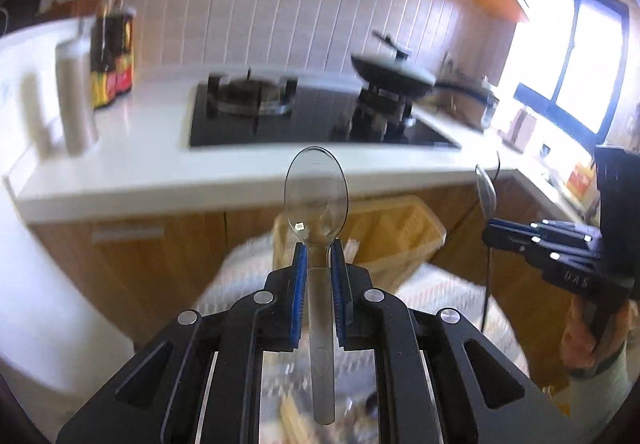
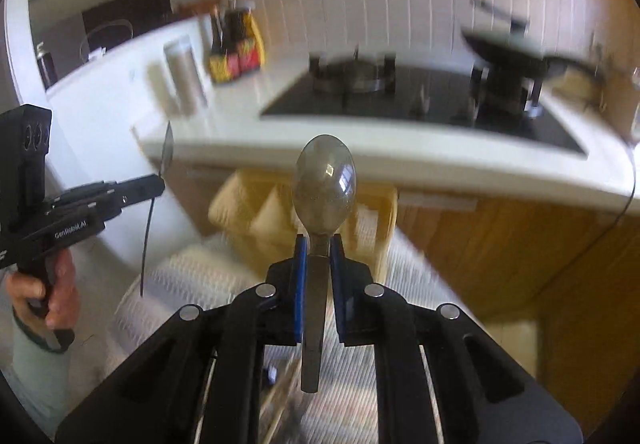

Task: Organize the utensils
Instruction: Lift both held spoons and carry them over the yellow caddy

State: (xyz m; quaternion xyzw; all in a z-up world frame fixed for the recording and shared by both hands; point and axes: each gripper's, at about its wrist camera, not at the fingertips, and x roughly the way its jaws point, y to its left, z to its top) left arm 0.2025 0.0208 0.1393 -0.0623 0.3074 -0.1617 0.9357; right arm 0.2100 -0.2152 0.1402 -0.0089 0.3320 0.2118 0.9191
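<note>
My left gripper (image 1: 319,256) is shut on a clear plastic spoon (image 1: 316,192), bowl pointing up and away, held in the air. My right gripper (image 2: 319,248) is shut on a metal spoon (image 2: 325,184), bowl up, also held in the air. Each gripper shows in the other's view: the right one (image 1: 490,234) with the metal spoon at the right of the left wrist view, the left one (image 2: 158,184) with the clear spoon edge-on at the left of the right wrist view. A yellow compartmented utensil tray (image 1: 400,232) stands below and ahead on a striped cloth; it also shows in the right wrist view (image 2: 256,212).
A white counter (image 1: 160,164) carries a black gas hob (image 1: 304,112) with a dark pan (image 1: 392,74), sauce bottles (image 1: 112,56) and a grey cup (image 1: 76,92). Wooden cabinet fronts (image 1: 168,244) are below. More utensils lie blurred under my fingers.
</note>
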